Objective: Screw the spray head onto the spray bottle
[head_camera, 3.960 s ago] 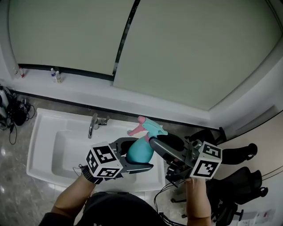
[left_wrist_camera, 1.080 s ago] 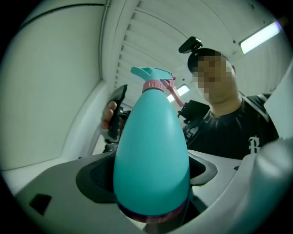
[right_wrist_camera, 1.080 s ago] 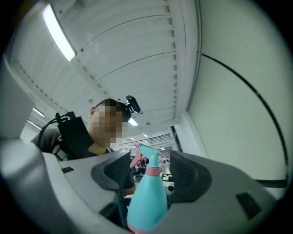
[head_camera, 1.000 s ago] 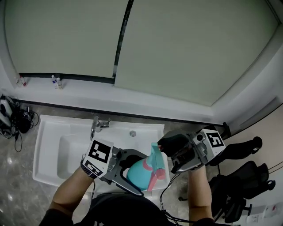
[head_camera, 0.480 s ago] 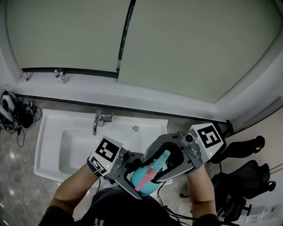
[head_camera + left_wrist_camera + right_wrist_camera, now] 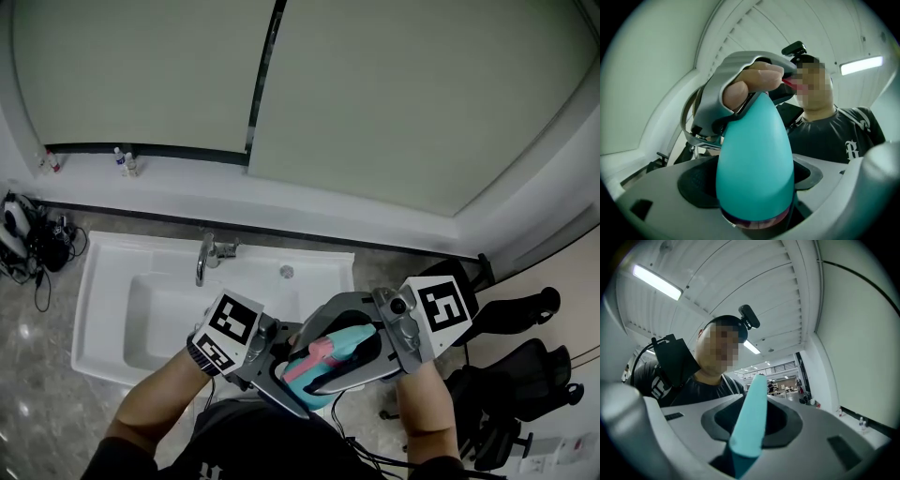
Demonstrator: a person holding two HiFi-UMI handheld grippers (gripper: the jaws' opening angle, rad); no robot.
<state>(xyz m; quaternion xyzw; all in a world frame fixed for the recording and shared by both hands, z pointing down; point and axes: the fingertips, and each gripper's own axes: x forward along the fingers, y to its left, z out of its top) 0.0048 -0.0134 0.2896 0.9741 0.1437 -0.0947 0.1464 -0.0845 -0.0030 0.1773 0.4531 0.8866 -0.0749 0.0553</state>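
Note:
The teal spray bottle [image 6: 754,159] is clamped by its body in my left gripper [image 6: 754,199], near my chest in the head view. Its teal spray head [image 6: 345,343] with a pink trigger [image 6: 314,355] sits on the bottle's neck. My right gripper [image 6: 315,362] reaches in from the right and has just been closing, with the spray head between its pads. In the right gripper view a teal part of the spray head [image 6: 752,418] stands between the jaws of my right gripper [image 6: 750,430]. My left gripper [image 6: 284,382] comes in from the left.
A white sink [image 6: 103,309] with a chrome faucet [image 6: 208,258] lies ahead and to the left. Small bottles [image 6: 123,161] stand on the window ledge. Cables [image 6: 23,239] pile up at far left. Black chairs [image 6: 511,375] are at the right.
My right gripper moved left onto the spray head and its jaws narrowed around it. The pink trigger swung from pointing down to pointing left. The left gripper kept the bottle almost still.

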